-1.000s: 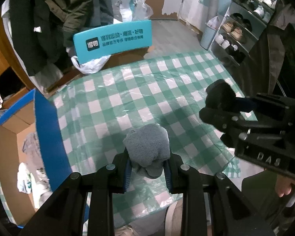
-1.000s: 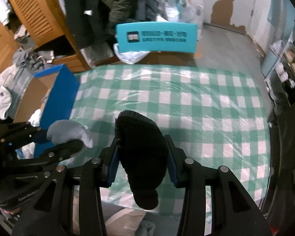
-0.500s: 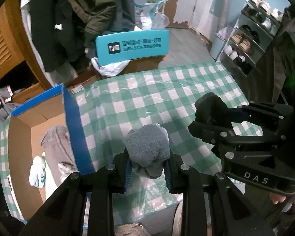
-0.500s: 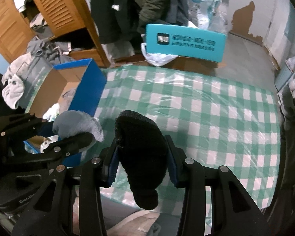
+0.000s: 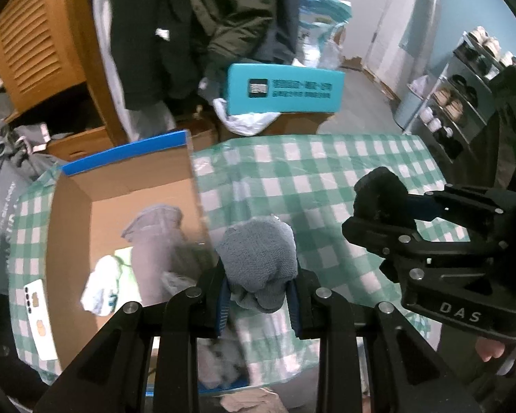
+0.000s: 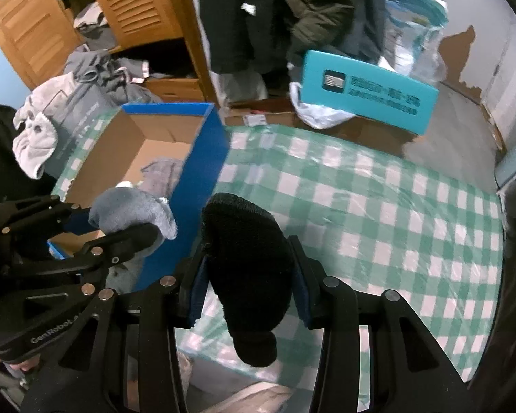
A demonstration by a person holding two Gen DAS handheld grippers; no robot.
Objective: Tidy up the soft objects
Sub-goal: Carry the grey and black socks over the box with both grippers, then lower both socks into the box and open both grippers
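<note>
Left hand-held gripper (image 5: 259, 294) clamped on grey sock (image 5: 258, 258), right hand-held gripper (image 6: 247, 290) clamped on black sock (image 6: 246, 261)

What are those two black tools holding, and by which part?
The left tool clamps a grey sock near its bunched lower end. The right tool clamps a black sock across its middle, one end hanging below.

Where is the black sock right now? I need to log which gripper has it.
The black sock is clamped between the right gripper fingers, held above the green checked tablecloth, just right of the blue-edged cardboard box.
</note>
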